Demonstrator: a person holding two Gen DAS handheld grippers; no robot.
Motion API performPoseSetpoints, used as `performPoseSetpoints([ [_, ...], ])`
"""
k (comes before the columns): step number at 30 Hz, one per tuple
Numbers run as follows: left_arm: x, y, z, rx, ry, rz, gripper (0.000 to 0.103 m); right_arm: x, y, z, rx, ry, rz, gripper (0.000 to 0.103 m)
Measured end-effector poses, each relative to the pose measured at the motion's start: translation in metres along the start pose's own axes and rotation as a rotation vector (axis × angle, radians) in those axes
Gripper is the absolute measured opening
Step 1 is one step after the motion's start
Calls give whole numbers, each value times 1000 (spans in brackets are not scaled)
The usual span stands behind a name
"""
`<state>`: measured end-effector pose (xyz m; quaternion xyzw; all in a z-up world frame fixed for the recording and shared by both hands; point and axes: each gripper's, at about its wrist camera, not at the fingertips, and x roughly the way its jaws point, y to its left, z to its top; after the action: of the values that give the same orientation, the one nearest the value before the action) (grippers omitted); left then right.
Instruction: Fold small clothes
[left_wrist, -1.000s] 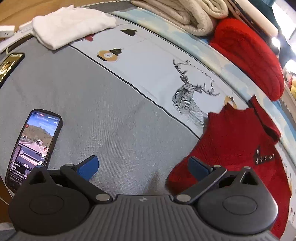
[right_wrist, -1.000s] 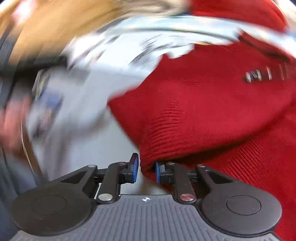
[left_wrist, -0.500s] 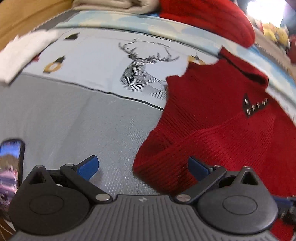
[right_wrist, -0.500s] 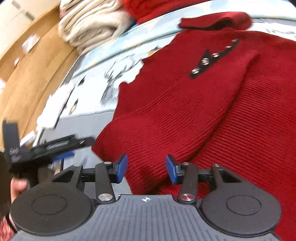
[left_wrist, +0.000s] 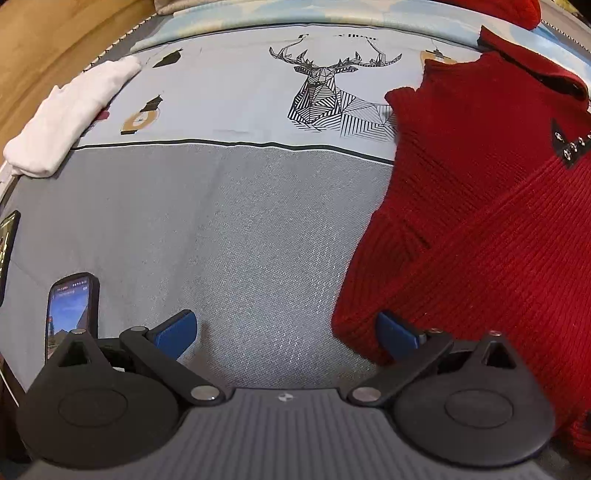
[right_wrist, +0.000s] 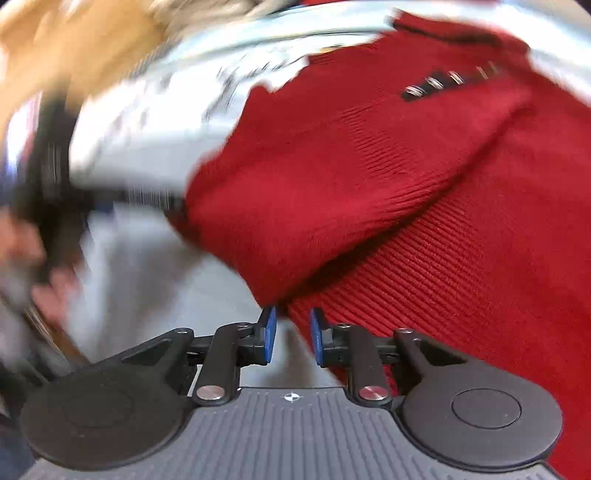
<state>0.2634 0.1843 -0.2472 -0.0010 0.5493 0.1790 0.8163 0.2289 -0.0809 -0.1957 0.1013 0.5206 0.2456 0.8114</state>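
Note:
A red knit sweater lies on the bed at the right of the left wrist view, one sleeve folded diagonally across its front. My left gripper is open wide and empty; its right fingertip sits at the sweater's lower left edge. In the blurred right wrist view the sweater fills the right side. My right gripper has its jaws narrowed to a small gap at the sweater's lower edge, with nothing visibly between the pads.
A grey and light-blue bedsheet with a deer print covers the bed. A folded white garment lies far left. A phone lies near my left gripper. Wooden floor borders the bed.
The left gripper has drawn back and left, so the sweater sits further right. The right gripper's jaws have narrowed from half open, and it is moving fast, blurring its view.

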Motion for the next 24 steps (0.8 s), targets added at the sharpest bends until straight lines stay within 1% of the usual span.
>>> performPoseSetpoints([
  [1,0,-2,2,-3,5,1,103,-5,-9,9,86,-27,42,41],
  [2,1,-2,2,-6,7,2,103,-3,-14,17,141,-55,55,46],
  [3,1,-1,2,-9,9,0,103,-3,-16,23,188,-85,48,45],
  [4,2,0,2,-14,11,-3,103,2,-21,29,218,-97,18,43],
  [5,3,1,2,-19,15,-7,103,16,-24,35,213,-53,-40,39],
  [6,4,2,1,-25,16,-13,103,32,-25,41,181,20,-94,29],
  [7,4,4,1,-34,20,-20,103,45,-23,39,120,48,-124,29],
  [8,4,7,1,-47,24,-30,103,44,-16,37,61,27,-135,30],
  [9,4,10,2,-65,31,-42,103,42,-6,36,-10,31,-153,31],
  [10,4,11,2,-77,37,-50,103,37,-1,37,-54,40,-151,33],
  [11,4,14,2,-91,42,-59,103,32,-3,42,-58,57,-132,34],
  [12,3,14,2,-95,42,-63,103,26,-11,53,-22,71,-103,41],
  [13,2,14,3,-95,40,-63,103,18,-25,63,34,56,-93,50],
  [14,0,14,3,-92,34,-62,103,14,-40,77,94,14,-106,55],
  [15,-1,13,4,-86,27,-58,103,7,-55,91,156,-45,-131,63],
  [16,-2,11,4,-80,23,-54,103,4,-70,107,216,-99,-159,67],
  [17,-2,9,4,-71,21,-49,103,3,-85,122,269,-141,-186,68],
  [19,-1,5,5,-58,21,-42,103,9,-112,149,345,-174,-237,73],
  [21,0,4,6,-48,21,-41,103,26,-136,175,407,-161,-287,74],
  [23,2,2,6,-44,24,-40,103,45,-152,187,470,-142,-307,74],
  [24,2,2,7,-46,25,-43,103,49,-154,191,453,-165,-325,48],
])
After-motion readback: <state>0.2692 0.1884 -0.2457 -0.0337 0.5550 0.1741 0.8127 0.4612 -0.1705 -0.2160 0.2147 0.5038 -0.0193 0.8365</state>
